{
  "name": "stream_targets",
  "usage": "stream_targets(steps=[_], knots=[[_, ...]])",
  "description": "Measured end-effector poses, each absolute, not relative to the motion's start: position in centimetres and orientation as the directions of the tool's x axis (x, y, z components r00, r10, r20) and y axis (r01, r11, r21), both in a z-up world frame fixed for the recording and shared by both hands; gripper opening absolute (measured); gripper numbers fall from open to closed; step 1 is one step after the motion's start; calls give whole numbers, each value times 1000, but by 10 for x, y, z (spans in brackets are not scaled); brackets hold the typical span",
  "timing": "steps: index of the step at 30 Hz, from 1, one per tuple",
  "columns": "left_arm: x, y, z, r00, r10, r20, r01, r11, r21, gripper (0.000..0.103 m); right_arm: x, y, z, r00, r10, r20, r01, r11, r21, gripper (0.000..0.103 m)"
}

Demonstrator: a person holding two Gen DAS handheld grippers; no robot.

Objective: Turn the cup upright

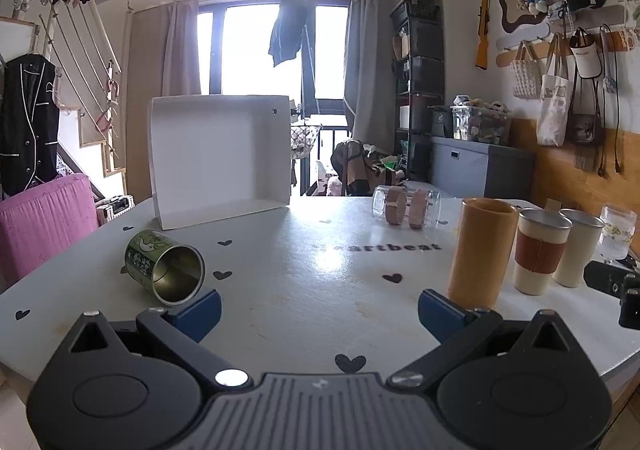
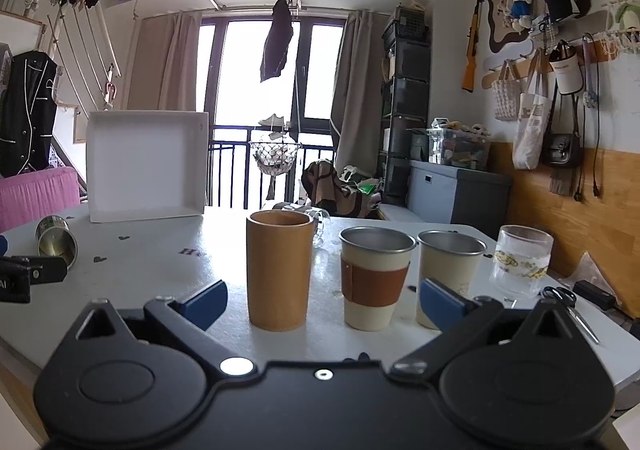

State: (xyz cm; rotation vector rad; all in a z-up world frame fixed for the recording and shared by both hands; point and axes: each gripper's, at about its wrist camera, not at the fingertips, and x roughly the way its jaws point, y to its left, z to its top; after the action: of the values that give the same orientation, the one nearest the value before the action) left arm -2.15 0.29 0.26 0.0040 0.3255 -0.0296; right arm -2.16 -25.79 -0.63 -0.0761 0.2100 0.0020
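A green printed metal cup [image 1: 166,265] lies on its side on the white table [image 1: 304,290], mouth toward me, just ahead of my left fingertip; it also shows in the right wrist view [image 2: 56,240] at far left. A clear glass cup with wooden rings [image 1: 406,205] lies on its side farther back. My left gripper [image 1: 319,312] is open and empty, low over the table. My right gripper [image 2: 323,300] is open and empty, facing an upright tan cup [image 2: 279,268] and a sleeved metal cup [image 2: 376,278].
A white open box [image 1: 220,160] stands at the back left. A second metal cup [image 2: 448,270] and a ribbed glass [image 2: 522,260] stand at the right. Scissors [image 2: 558,294] and a black adapter [image 2: 596,294] lie near the right edge.
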Motion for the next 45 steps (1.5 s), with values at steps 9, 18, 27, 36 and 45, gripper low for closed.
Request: stream_targets(steps=[9, 18, 27, 36, 45], knots=[[-22, -1, 2, 946, -37, -323, 39, 999, 0, 103, -24, -259, -7, 977, -20, -212, 4, 997, -77, 103], [-22, -1, 2, 946, -36, -323, 38, 999, 0, 103, -24, -260, -8, 977, -22, -214, 6, 997, -78, 103], [-22, -1, 2, 946, -34, -323, 36, 999, 1, 103, -25, -259, -8, 977, -22, -213, 5, 997, -79, 103], [-22, -3, 2, 946, -37, -323, 39, 999, 0, 103, -25, -259, -8, 977, -22, -213, 5, 997, -79, 103], [-22, -3, 2, 946, -36, -323, 38, 999, 0, 103, -25, -259, -8, 977, -24, -214, 7, 997, -80, 103]])
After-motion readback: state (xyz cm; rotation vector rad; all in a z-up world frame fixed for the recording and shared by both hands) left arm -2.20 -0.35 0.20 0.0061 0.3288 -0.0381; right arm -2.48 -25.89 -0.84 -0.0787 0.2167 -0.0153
